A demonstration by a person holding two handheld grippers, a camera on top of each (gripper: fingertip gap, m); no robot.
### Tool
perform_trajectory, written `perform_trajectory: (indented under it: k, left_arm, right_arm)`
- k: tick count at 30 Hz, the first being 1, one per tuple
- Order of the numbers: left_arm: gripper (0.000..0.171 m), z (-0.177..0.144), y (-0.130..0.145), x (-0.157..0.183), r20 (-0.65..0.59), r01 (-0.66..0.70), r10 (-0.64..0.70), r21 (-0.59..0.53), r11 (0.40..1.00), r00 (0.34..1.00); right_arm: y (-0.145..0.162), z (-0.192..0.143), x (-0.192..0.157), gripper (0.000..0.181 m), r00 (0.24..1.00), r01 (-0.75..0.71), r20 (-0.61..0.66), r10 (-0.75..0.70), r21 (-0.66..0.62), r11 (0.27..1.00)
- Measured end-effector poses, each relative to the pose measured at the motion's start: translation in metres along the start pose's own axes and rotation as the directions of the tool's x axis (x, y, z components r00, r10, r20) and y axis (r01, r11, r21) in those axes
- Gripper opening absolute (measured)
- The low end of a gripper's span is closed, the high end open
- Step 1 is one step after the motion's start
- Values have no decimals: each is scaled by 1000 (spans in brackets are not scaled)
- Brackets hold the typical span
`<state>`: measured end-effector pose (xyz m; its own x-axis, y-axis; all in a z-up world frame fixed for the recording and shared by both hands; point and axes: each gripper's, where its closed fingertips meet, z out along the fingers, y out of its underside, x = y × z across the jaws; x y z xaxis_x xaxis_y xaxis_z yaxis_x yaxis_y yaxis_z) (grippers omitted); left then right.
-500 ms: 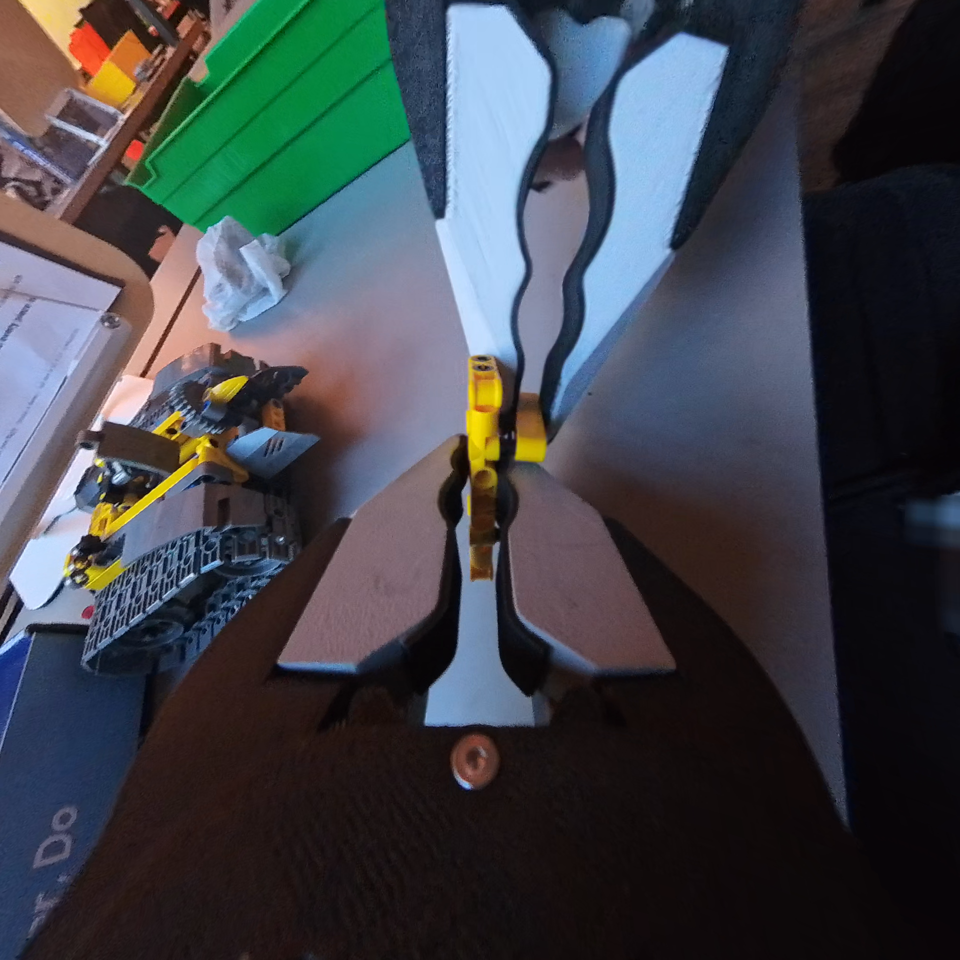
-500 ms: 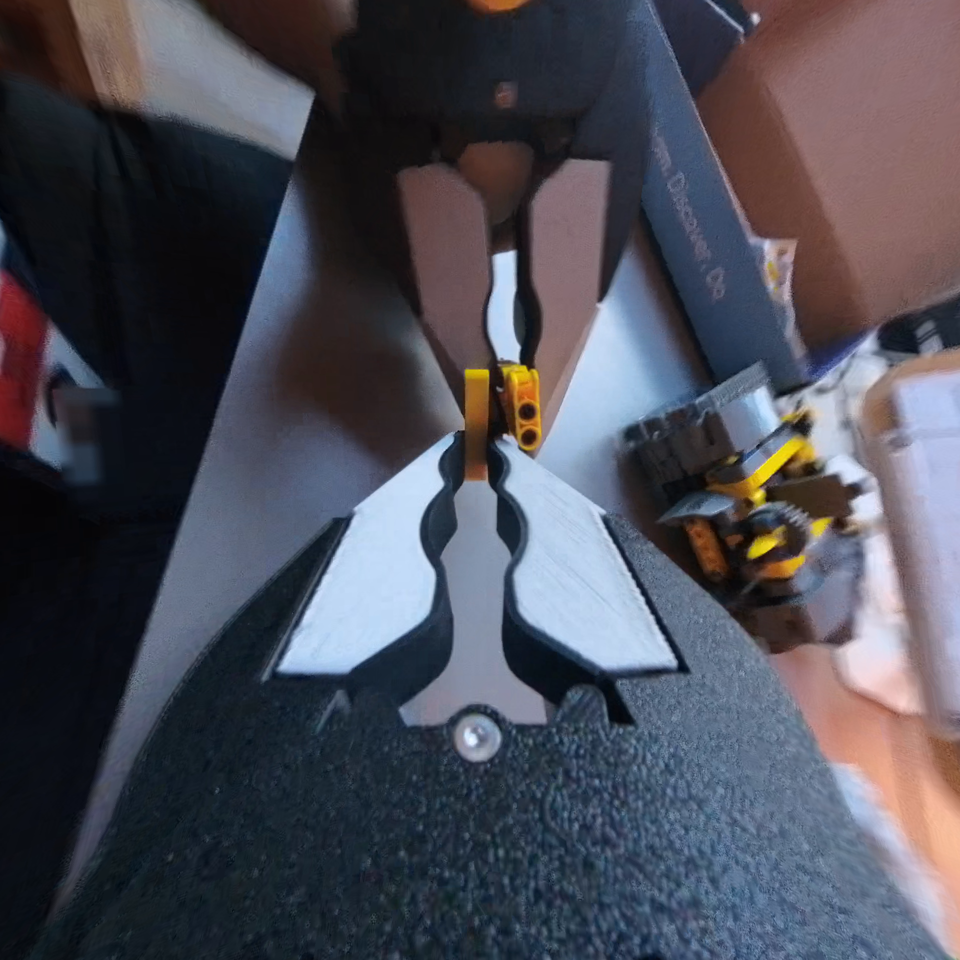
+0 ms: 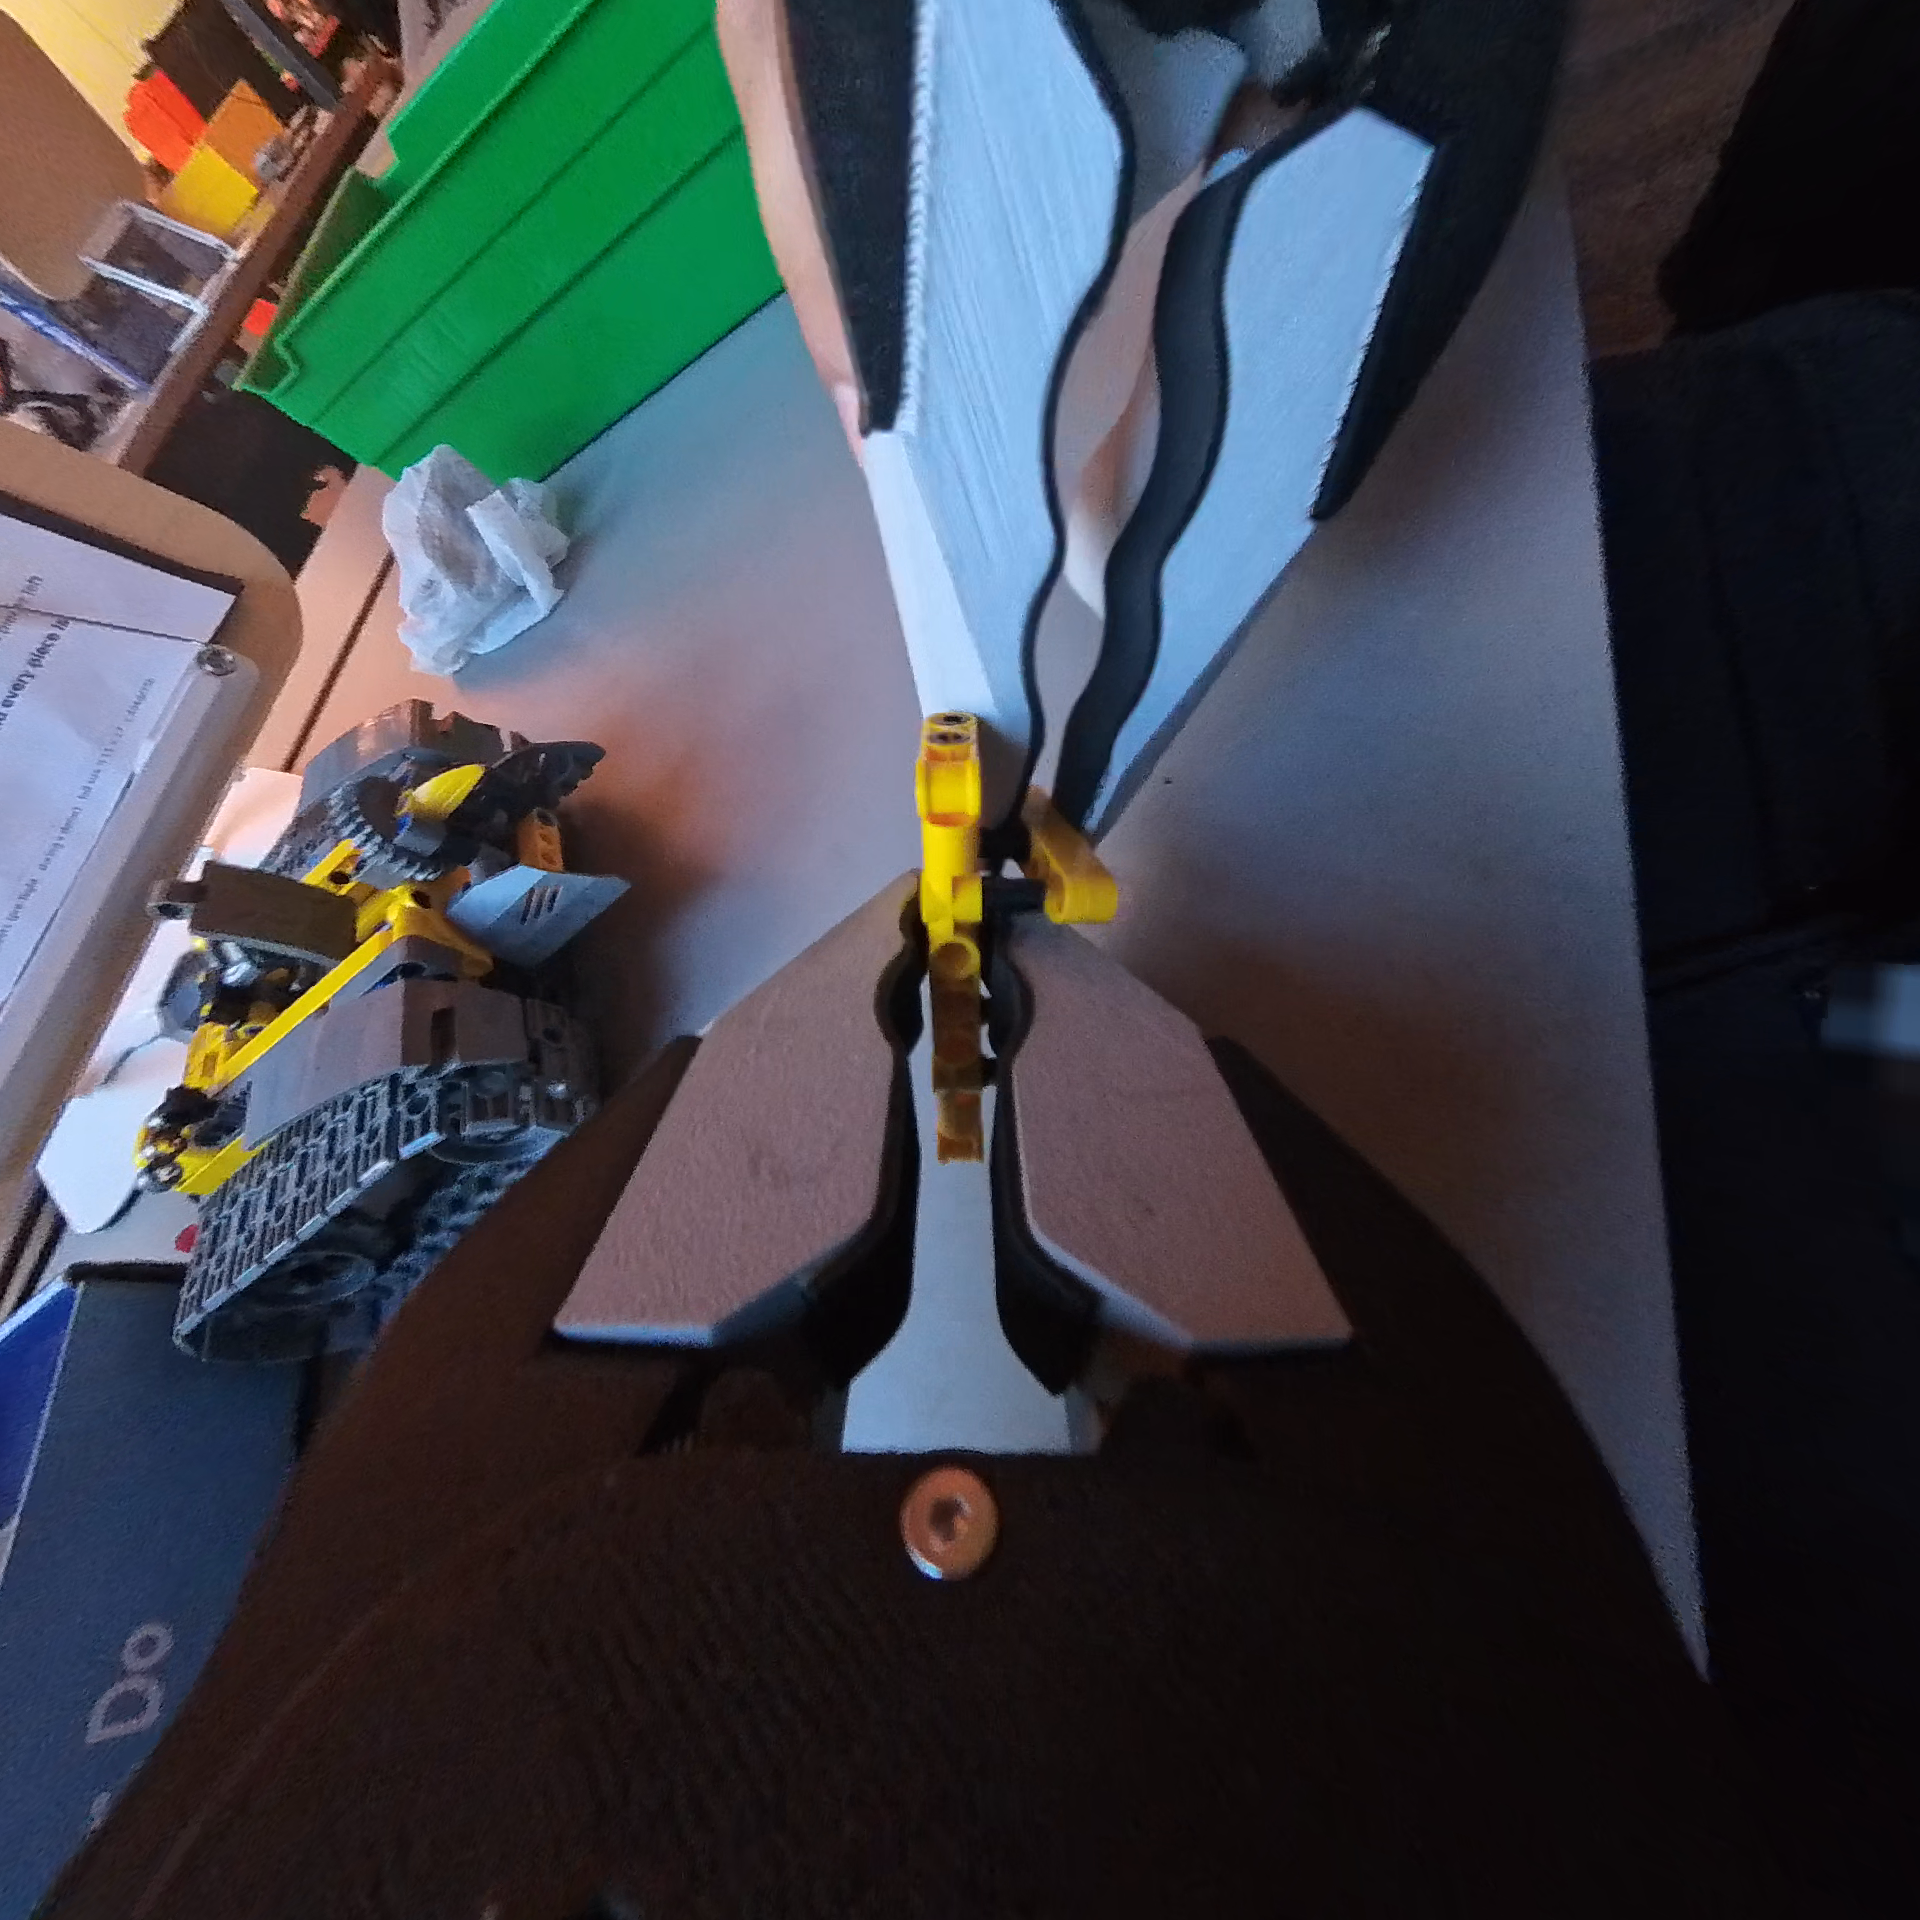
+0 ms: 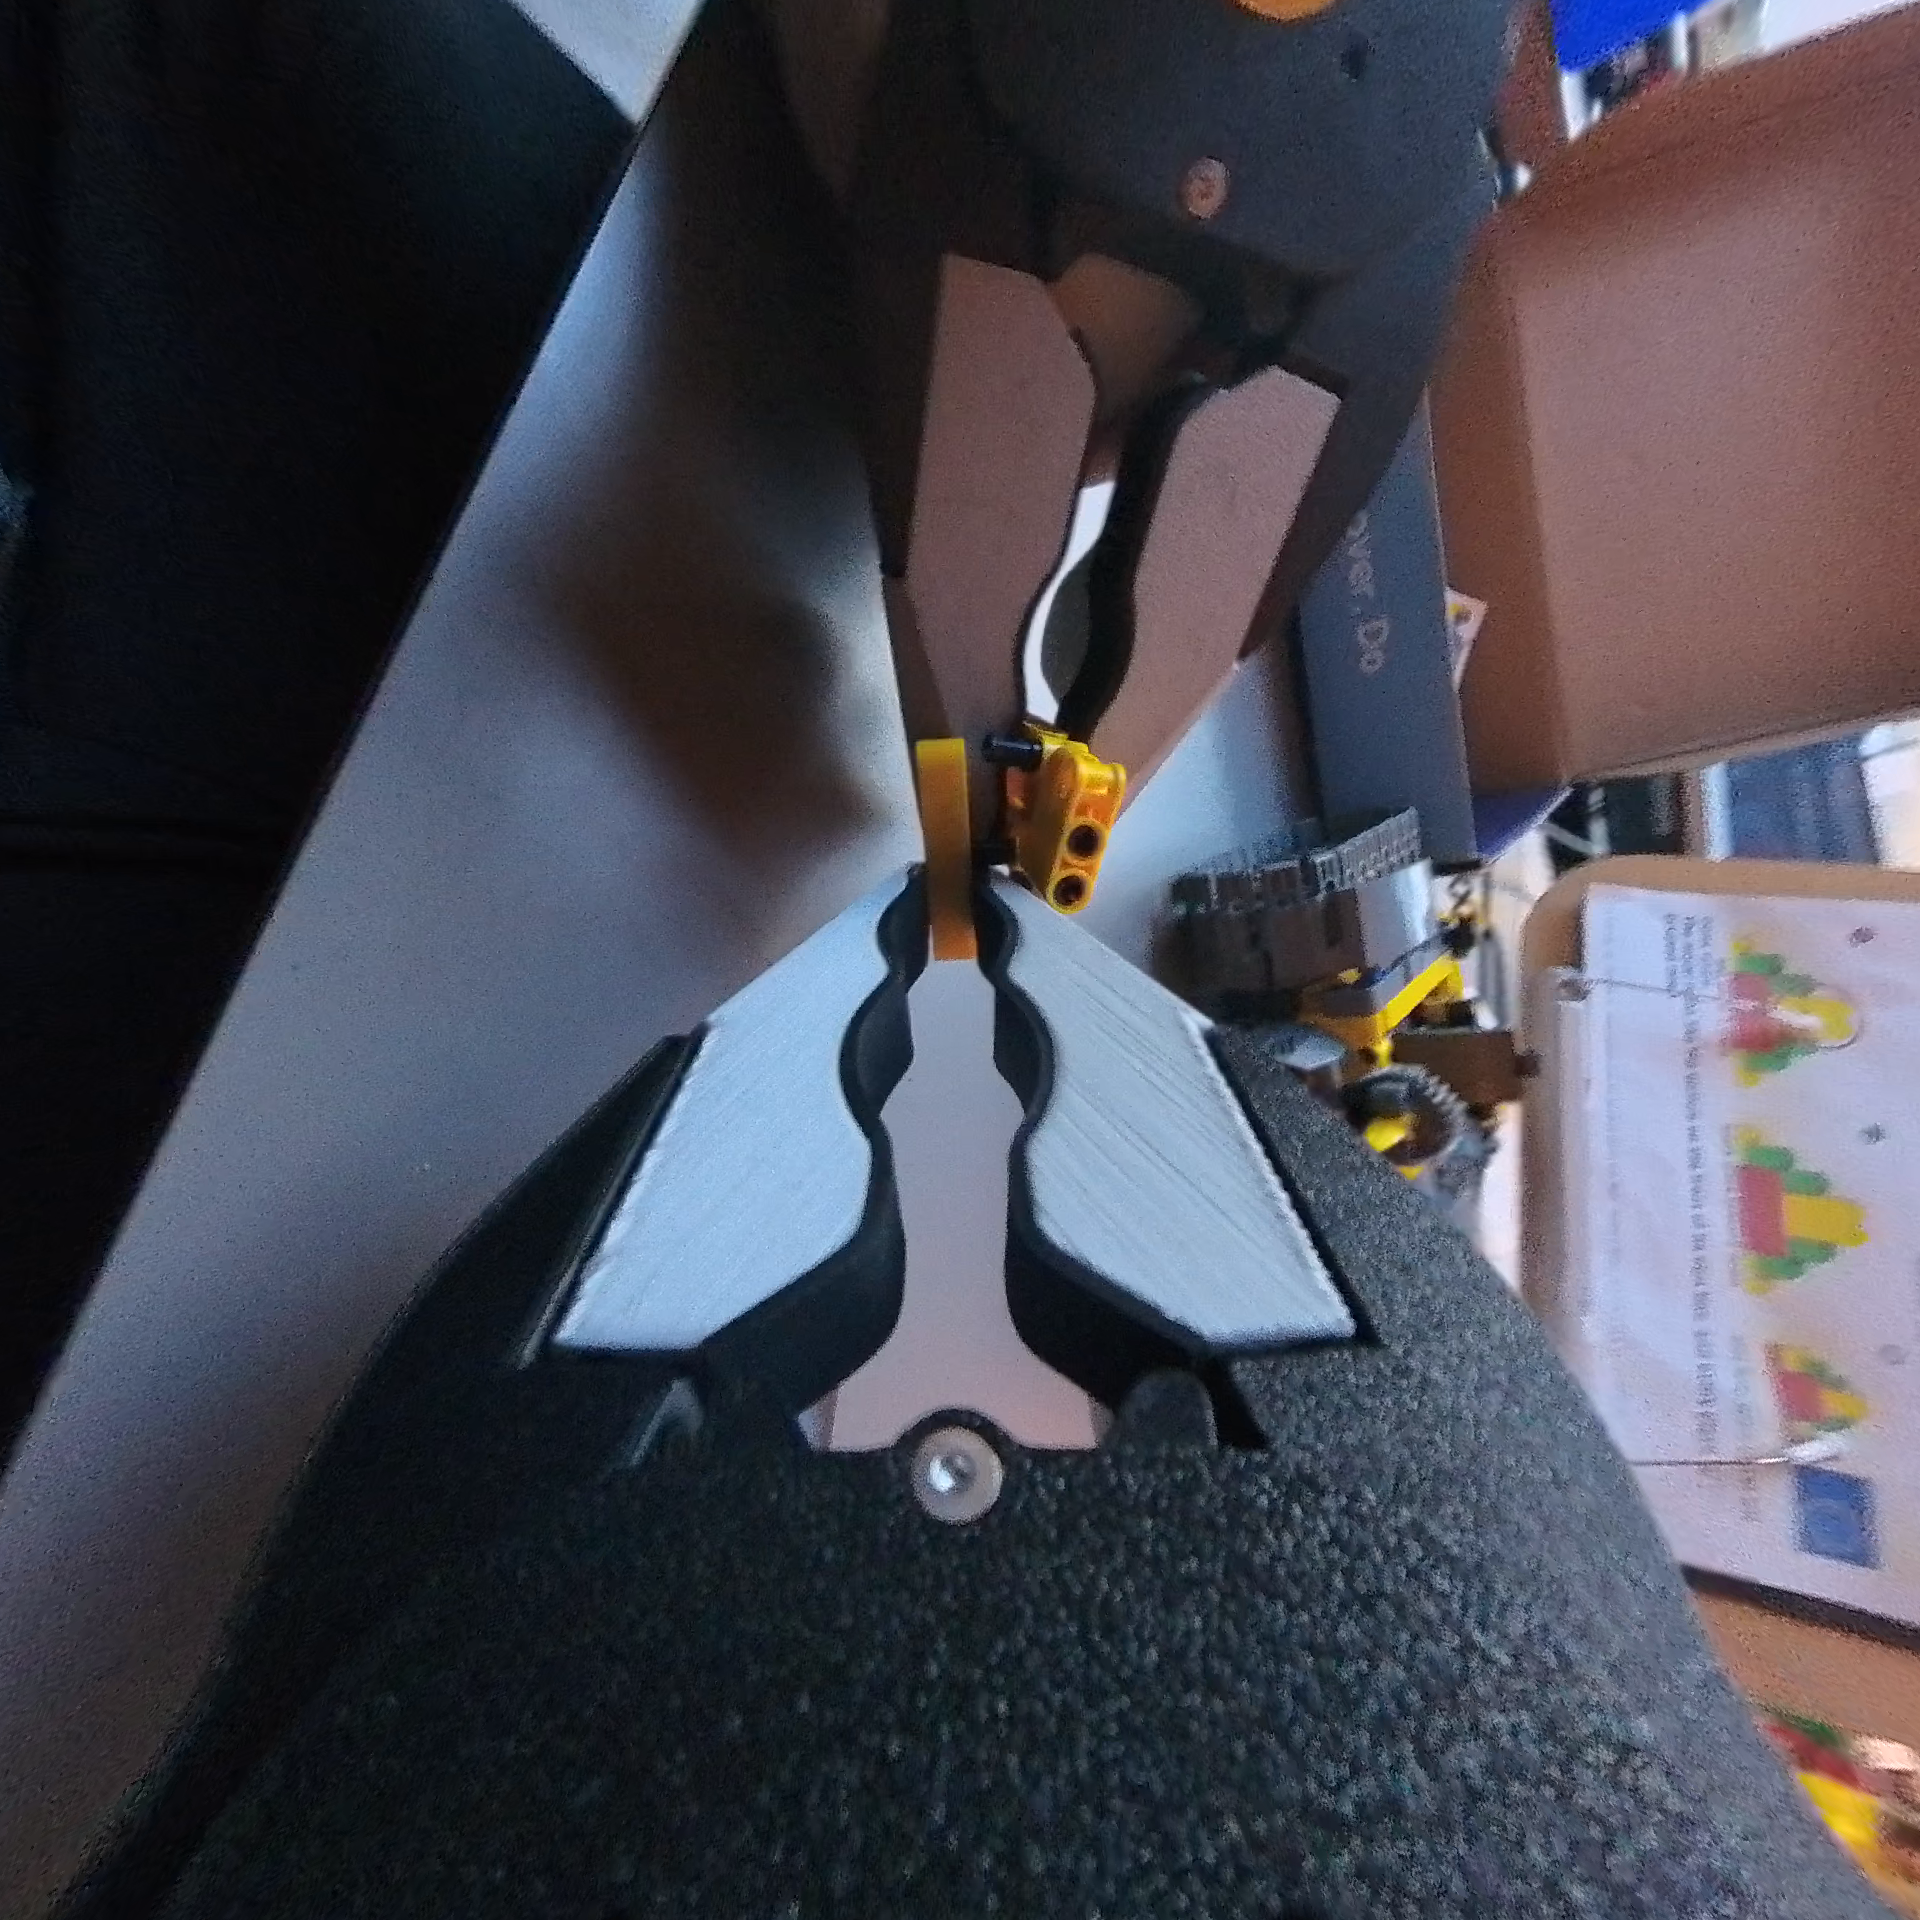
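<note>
My left gripper (image 3: 951, 920) is shut on a long yellow holed beam (image 3: 948, 831), held edge-on above the grey table (image 3: 1351, 935). My right gripper (image 4: 948, 899) is shut on a short smooth yellow piece (image 4: 948, 831). The two grippers face each other, tip to tip. Black pins (image 4: 1013, 750) bridge a small gap between the two pieces. The right gripper (image 3: 1049, 800) comes in from the top of the left wrist view, with its yellow piece (image 3: 1075, 883) tilted. The left gripper (image 4: 1039, 727) comes in from the top of the right wrist view with the holed beam (image 4: 1075, 831).
A grey and yellow tracked brick vehicle (image 3: 364, 1039) (image 4: 1351, 987) stands beside the grippers. Crumpled white wrapping (image 3: 473, 561) and green bins (image 3: 540, 260) lie beyond it. A board with printed sheets (image 4: 1714, 1195), a dark blue box (image 4: 1382, 644) and a cardboard box (image 4: 1683, 468) line that side. Both grippers' tips are close together, under 4 cm apart.
The two yellow pieces have come slightly apart, so the black pins now show between them. The right gripper's piece has tilted. Both grippers stay shut.
</note>
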<state>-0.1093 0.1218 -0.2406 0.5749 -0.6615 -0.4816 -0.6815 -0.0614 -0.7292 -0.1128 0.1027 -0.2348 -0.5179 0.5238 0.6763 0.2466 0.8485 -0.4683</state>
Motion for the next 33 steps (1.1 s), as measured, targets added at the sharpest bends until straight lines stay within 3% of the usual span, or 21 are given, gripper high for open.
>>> perform_trajectory:
  k: [1,3,4,8,11,15,19,22,23,24,25,28,33]
  left_arm:
    - [5,0,1,-6,39,7,-7,-6,1000,999]
    - [5,-3,7,-23,138,38,-34,-26,999,990]
    - [5,-4,9,-29,157,70,-65,-22,997,985]
    - [5,-6,6,-29,127,100,-100,8,995,987]
    - [5,-3,8,-24,133,47,-43,-24,999,990]
    - [5,5,17,-19,124,1,13,-106,994,992]
    - [5,15,26,-10,122,-95,122,-207,974,985]
    - [15,15,23,-6,74,0,14,-194,981,997]
    - [22,14,22,-8,77,18,-4,-187,982,997]
    - [19,14,22,-7,67,24,-12,-187,982,998]
    - [6,14,23,-6,57,17,-7,-190,982,998]
    - [5,16,24,-3,70,-35,51,-203,979,996]
    - [5,15,24,-6,103,-65,87,-201,977,991]
  right_arm:
    - [1,1,-2,6,993,-109,48,109,-9,994]
    - [-12,-2,-20,5,892,-388,251,376,0,922]
    - [-20,-6,-23,5,853,-457,297,430,27,889]
    - [-11,-16,-1,6,851,-508,191,489,61,859]
    - [-5,-33,11,6,807,-586,162,568,108,803]
    - [26,-58,33,6,790,-607,-2,613,142,782]
    - [56,-66,31,6,679,-731,-4,734,89,676]
    - [82,-63,24,6,591,-807,-22,807,0,591]
    - [91,-61,19,6,585,-811,-34,810,-49,583]
    - [99,-58,13,6,581,-811,-33,813,-104,575]
    - [104,-55,6,6,572,-811,-20,820,-160,563]
    - [112,-46,-11,12,547,-800,18,837,-285,529]
    - [101,-42,10,27,606,-781,-23,795,-209,589]
